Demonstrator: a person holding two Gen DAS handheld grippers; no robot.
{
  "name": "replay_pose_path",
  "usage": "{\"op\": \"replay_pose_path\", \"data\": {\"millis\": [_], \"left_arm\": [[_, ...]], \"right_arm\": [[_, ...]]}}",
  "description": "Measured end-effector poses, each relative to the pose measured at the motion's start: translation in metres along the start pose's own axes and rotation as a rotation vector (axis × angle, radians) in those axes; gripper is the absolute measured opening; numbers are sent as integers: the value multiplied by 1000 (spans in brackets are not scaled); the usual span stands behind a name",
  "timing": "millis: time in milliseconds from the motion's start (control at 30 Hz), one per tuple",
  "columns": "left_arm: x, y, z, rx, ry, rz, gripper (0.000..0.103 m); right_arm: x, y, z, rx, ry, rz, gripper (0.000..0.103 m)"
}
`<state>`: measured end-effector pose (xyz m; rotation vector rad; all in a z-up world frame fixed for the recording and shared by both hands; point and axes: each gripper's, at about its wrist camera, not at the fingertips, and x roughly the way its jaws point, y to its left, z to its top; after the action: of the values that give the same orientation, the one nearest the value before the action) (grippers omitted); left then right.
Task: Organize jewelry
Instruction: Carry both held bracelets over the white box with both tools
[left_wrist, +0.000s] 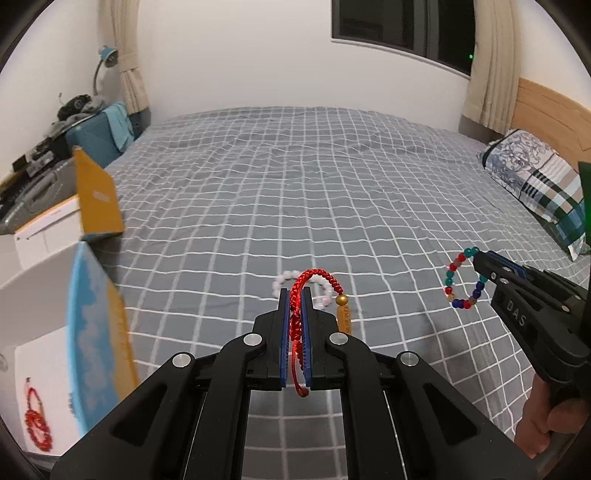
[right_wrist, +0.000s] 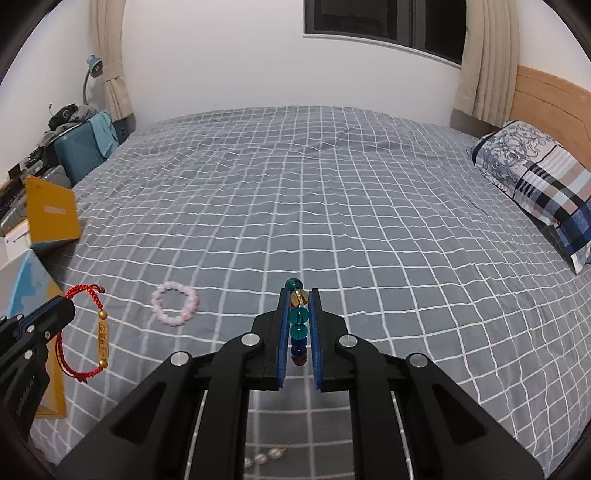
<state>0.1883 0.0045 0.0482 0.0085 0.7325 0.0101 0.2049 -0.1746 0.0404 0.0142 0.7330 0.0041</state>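
My left gripper (left_wrist: 294, 295) is shut on a red braided cord bracelet (left_wrist: 314, 278) with a gold tube charm (left_wrist: 344, 314), held above the bed; it also shows in the right wrist view (right_wrist: 79, 332). My right gripper (right_wrist: 298, 293) is shut on a multicoloured glass bead bracelet (right_wrist: 298, 321), seen as a hanging ring in the left wrist view (left_wrist: 463, 278). A pale pink bead bracelet (right_wrist: 175, 303) lies on the grey checked bedsheet (right_wrist: 332, 206) between the two grippers. An open white box (left_wrist: 33, 332) at the left holds a red bracelet (left_wrist: 37, 422).
A second yellow-lidded box (left_wrist: 98, 199) stands behind the first at the bed's left edge. A patterned pillow (right_wrist: 535, 181) lies at the right by the wooden headboard (right_wrist: 554, 99). A short pearl strand (right_wrist: 264, 456) lies on the sheet under my right gripper. A teal suitcase (right_wrist: 81, 151) stands at far left.
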Motion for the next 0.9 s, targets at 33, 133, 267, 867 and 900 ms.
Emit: {"op": "replay_pose_path", "data": {"millis": [33, 133, 267, 867, 900], "left_arm": [[-6, 5, 1, -5, -4, 5, 6], [-28, 27, 4, -21, -22, 28, 6], [-53, 57, 5, -47, -33, 63, 6], [-128, 227, -33, -208, -24, 229, 7], [-130, 237, -37, -217, -18, 239, 7]], "right_arm": [[-5, 4, 1, -3, -4, 4, 9], [-24, 23, 5, -19, -20, 18, 9], [-44, 50, 12, -34, -29, 45, 9], [-125, 225, 7, -191, -78, 259, 9], [-129, 238, 4, -204, -82, 273, 9]]}}
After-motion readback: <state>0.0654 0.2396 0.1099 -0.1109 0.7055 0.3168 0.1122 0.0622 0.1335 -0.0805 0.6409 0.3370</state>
